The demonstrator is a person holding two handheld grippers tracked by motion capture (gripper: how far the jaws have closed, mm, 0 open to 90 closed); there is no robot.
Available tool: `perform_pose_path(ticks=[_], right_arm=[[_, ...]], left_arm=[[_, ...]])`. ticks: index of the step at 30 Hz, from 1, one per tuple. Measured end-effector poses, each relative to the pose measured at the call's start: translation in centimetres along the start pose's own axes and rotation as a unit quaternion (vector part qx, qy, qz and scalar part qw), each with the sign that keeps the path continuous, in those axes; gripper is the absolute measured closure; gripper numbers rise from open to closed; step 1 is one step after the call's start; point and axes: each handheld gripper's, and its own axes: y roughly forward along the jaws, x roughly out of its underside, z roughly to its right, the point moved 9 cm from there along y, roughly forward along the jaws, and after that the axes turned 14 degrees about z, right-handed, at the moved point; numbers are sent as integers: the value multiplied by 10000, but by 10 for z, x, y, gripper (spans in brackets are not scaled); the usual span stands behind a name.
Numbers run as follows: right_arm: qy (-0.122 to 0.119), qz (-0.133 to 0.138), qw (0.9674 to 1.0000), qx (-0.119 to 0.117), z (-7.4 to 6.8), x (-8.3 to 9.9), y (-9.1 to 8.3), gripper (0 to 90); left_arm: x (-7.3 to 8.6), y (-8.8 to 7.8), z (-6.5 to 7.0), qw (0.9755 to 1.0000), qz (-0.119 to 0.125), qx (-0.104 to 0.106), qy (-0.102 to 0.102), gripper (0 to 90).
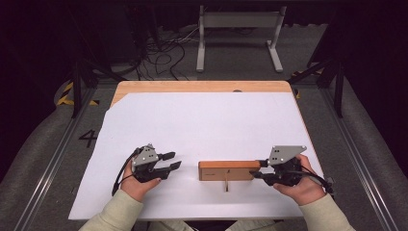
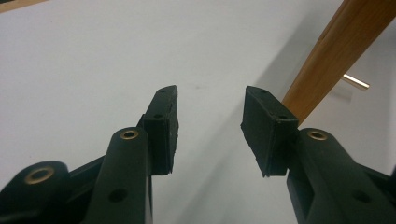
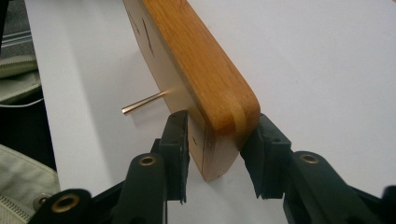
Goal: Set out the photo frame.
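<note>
right claw (image 3: 217, 149) pinching wooden block (image 3: 205, 79) end | left claw (image 2: 210, 126) spread, empty | risk: your end-only grip lets block pivot, brass pin (image 3: 142, 103) drags

the wooden block (image 1: 229, 170) was honey-brown with a paler side face and a brass-coloured pin (image 3: 144, 102). the bench (image 1: 202, 86) was light wood under a white sheet (image 1: 202, 125). both claws were black.
</note>
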Motion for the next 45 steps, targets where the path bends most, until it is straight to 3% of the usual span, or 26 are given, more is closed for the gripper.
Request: perform_pose_path(ticks=[5,13,18,24,35,38,45], right_arm=[[-113,-65,9999,-61,-9,4,-4,617],[-70,-128,9997,-214,-22,12,-8,581],[136,-65,9997,-193,-20,16,-7,541],[374,-308,9988,-40,-13,35,-3,523],[479,-668,9962,-292,-19,54,1,772],[530,-745,9946,-486,-24,57,4,847],[696,-738,9929,-628,-28,60,11,900]], left_arm=[[2,1,1,10000,-33,28,-13,564],[3,3,0,10000,-35,-25,-43,554],[2,2,-1,10000,-23,-36,-47,541],[0,0,-6,9999,49,-138,-69,510],[-1,-1,-7,9998,49,-172,-54,501],[-1,-1,-7,9998,46,-169,-66,501],[-1,-1,-7,9998,39,-160,-60,501]])
